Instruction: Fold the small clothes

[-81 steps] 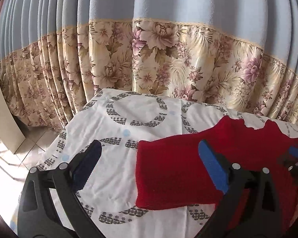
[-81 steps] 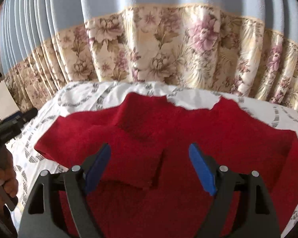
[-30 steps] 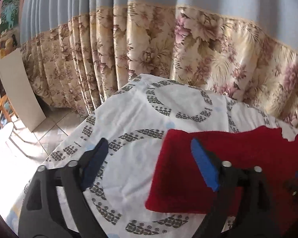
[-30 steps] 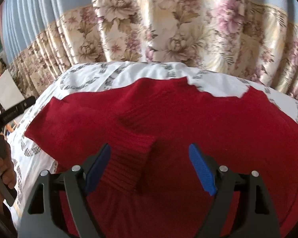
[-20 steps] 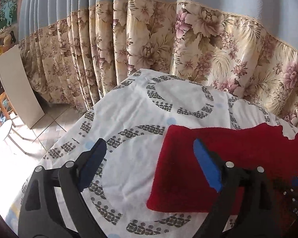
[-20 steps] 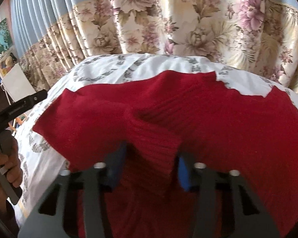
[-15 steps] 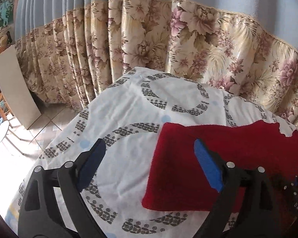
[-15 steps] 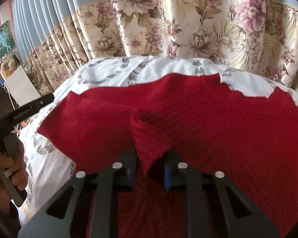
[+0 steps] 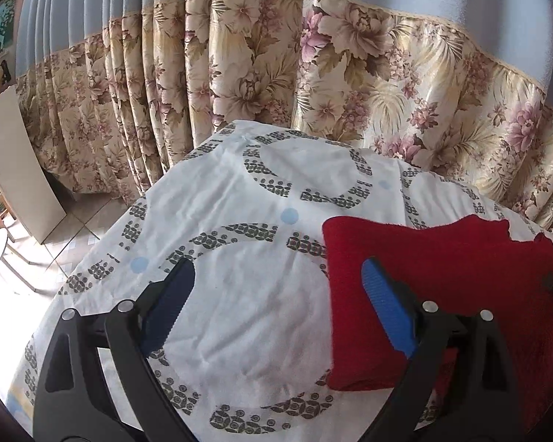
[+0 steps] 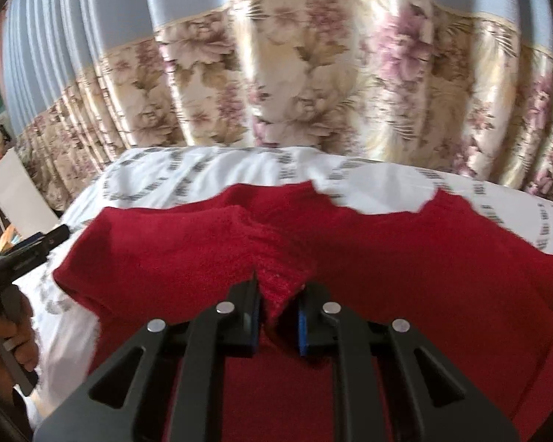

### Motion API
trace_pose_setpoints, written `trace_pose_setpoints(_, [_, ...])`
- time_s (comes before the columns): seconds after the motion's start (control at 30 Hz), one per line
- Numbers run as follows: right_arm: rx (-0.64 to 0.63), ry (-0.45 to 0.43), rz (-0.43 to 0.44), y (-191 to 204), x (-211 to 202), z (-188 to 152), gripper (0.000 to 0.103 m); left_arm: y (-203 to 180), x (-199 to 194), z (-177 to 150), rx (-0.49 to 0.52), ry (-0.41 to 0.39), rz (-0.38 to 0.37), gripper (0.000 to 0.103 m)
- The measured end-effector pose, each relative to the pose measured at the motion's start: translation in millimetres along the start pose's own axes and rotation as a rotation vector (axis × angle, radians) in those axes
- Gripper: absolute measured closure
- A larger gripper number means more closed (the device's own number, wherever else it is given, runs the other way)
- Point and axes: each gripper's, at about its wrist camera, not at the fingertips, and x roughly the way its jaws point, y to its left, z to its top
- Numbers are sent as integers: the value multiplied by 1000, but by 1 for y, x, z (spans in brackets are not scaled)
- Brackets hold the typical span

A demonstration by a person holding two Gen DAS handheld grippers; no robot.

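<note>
- A pale board [image 9: 16,162] leans at the far left of the left wrist view, on a tiled floor [image 9: 81,239] beside the covered surface.
- A curtain [image 9: 313,73], plain blue above and flowered below, hangs behind everything in both views.
- A white cloth with grey ring patterns and blue dots [image 9: 239,239] covers the bench; whether a bench or a bed lies beneath cannot be told.
- The left claw [image 9: 276,280] hangs released above that cloth, its blue pads wide apart, nothing between them. Its left pad is over bare cloth; its right pad is over the left edge of the red garment.
- In the right wrist view a person's hand [image 10: 7,335], at the left edge, holds the left claw's handle.
- The red knit sweater [image 10: 442,276] lies spread across the cloth, its neckline towards the curtain. Its left part is folded inward, giving a straight edge, which shows in the left wrist view [image 9: 442,258].
- The sleeve cuff [image 10: 282,287], ribbed, rises from the middle of the sweater into the right claw.
- The right claw [image 10: 276,313] is clenched on that cuff: its jaws have just been closing, and the knit is pinched between the pads, lifted into a small peak.
- The right wrist view is blurred.
</note>
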Motion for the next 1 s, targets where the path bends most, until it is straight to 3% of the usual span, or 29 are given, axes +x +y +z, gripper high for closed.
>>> trace_pose_setpoints(0.27, [40, 4, -94, -41, 1, -8, 89, -10, 0, -3, 35, -3, -4, 12])
trace_pose_setpoints(1.0, [86, 8, -144, -74, -6, -11, 89, -15, 4, -5, 46, 10, -2, 12])
